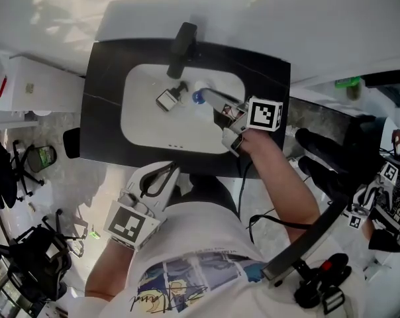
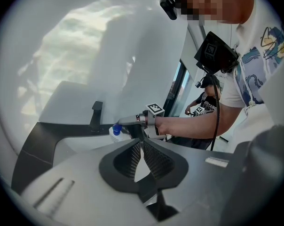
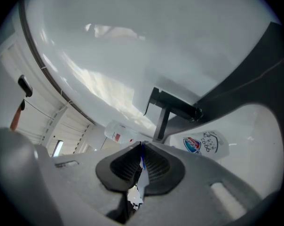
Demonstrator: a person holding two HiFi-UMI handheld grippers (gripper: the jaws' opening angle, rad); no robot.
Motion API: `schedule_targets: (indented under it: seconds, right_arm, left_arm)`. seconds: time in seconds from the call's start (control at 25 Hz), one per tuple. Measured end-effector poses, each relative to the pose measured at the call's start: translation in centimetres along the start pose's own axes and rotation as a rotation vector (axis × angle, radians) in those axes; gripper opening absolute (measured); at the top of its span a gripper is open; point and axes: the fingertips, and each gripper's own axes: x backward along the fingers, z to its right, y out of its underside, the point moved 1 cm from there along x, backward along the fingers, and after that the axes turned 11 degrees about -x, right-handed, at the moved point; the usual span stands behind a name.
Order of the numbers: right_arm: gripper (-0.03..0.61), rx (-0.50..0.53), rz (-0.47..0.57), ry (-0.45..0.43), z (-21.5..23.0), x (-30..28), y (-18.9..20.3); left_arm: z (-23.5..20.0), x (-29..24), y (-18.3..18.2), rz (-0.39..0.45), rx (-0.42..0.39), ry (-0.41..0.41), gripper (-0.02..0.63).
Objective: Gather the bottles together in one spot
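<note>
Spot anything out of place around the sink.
Yes: a small bottle lies tipped over inside the basin below the faucet, not standing; the right gripper grips a blue-capped bottle beside it.

basin (image 1: 140, 121): glossy smooth white | counter (image 1: 100, 111): matt dark | tap (image 1: 181, 45): matt black | bottle (image 1: 199, 99): clear plastic, blue cap | left gripper (image 2: 141, 144) pads (image 2: 125, 160): ribbed matt black

The right gripper (image 3: 141, 149) hides nearly all of its bottle (image 3: 141, 163); only a blue sliver shows.
</note>
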Motion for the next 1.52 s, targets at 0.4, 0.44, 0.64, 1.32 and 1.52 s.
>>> schedule_targets:
  seconds: [0.4, 0.44, 0.64, 1.32, 1.52]
  right_arm:
    - [0.014, -0.025, 0.162, -0.024, -3.5, -0.6, -7.5]
    - [0.014, -0.030, 0.177, -0.036, -3.7, -0.8, -8.4]
    - [0.014, -0.105, 0.241, -0.088, -3.1, -1.8, -11.8]
    - [0.014, -0.403, 0.475, -0.247, 2.4, -0.1, -15.1]
    - [0.015, -0.407, 0.512, -0.267, 3.4, 1.0, -15.8]
  left_arm:
    - [-0.2, -1.7, -2.0, 0.005, -0.013, -0.027, 0.017]
    - [-0.3, -1.8, -2.2, -0.001, -0.012, -0.034, 0.017]
    - [-0.5, -2.1, -2.3, -0.010, -0.010, -0.054, 0.015]
    - [-0.1, -3.5, -1.9, -0.022, -0.004, -0.043, 0.017]
    - [0.2, -4.6, -1.8, -0.033, -0.006, -0.037, 0.017]
